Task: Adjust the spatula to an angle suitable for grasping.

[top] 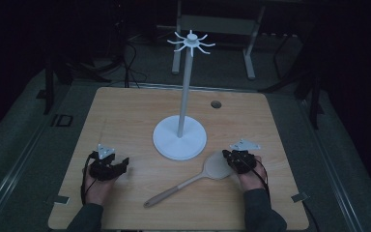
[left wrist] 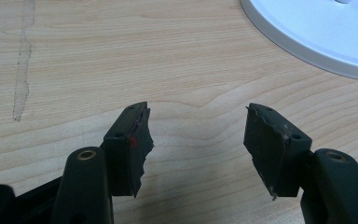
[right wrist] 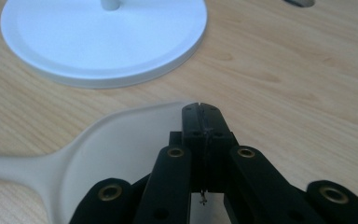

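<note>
Right gripper [right wrist: 200, 109] had its jaws shut, just over the pale flat plastic spatula [top: 188, 182] lying near the white hook stand [top: 179, 137], nothing hung yet, while left gripper [left wrist: 196, 140] sat wide apart, empty.

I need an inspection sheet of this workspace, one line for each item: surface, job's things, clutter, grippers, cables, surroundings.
Surface: wooden table with a grommet hole near the far edge and a faint scuff mark.
Job's things: white hook stand upright at centre; pale spatula lying flat in front of its base.
Clutter: nothing seen.
Grippers: left gripper open over bare wood; right gripper shut, above the spatula's blade; contact cannot be told.
Cables: black cables on the floor beyond the table.
Surroundings: dark room; frame legs behind the table.
</note>
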The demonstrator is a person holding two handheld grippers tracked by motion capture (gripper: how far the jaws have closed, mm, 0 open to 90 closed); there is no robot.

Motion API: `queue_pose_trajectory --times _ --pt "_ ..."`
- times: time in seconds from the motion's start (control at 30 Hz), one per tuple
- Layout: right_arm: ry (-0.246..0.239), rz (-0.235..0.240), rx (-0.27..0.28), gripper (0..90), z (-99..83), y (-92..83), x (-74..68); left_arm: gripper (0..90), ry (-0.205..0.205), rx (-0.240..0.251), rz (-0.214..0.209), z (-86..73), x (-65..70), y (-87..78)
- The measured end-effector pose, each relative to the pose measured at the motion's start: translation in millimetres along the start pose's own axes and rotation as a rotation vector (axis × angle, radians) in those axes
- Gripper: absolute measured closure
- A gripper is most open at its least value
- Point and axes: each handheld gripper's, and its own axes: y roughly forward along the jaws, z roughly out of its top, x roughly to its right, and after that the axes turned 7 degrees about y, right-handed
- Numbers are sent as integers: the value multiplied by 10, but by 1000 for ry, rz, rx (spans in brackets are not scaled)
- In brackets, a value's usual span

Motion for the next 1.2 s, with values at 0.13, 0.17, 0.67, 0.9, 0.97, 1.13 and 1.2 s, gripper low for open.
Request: queue_pose_trajectory --times 0.13,0.17,0.67,0.9,0.97,1.13,1.2 --pt "2 5 -15 898 -46 42 -1 409 -2 0 0 -1 -4 -1" --pt "2 5 -15 898 -46 42 -1 409 -2 0 0 -1 -4 -1" --pt "8 -8 -33 897 -155 -40 8 409 -2 0 1 -1 0 2" --pt "-5 -20 -60 897 -257 -142 -28 409 -1 -1 1 -1 0 1" --pt "-5 -25 -68 897 -298 -155 -37 409 -2 -1 1 -1 0 1" --pt "-9 -25 -94 897 -417 -196 -73 409 -2 -1 1 -1 1 4" --pt "-10 -21 -101 897 -458 -227 -94 409 -2 -1 2 -1 1 4"
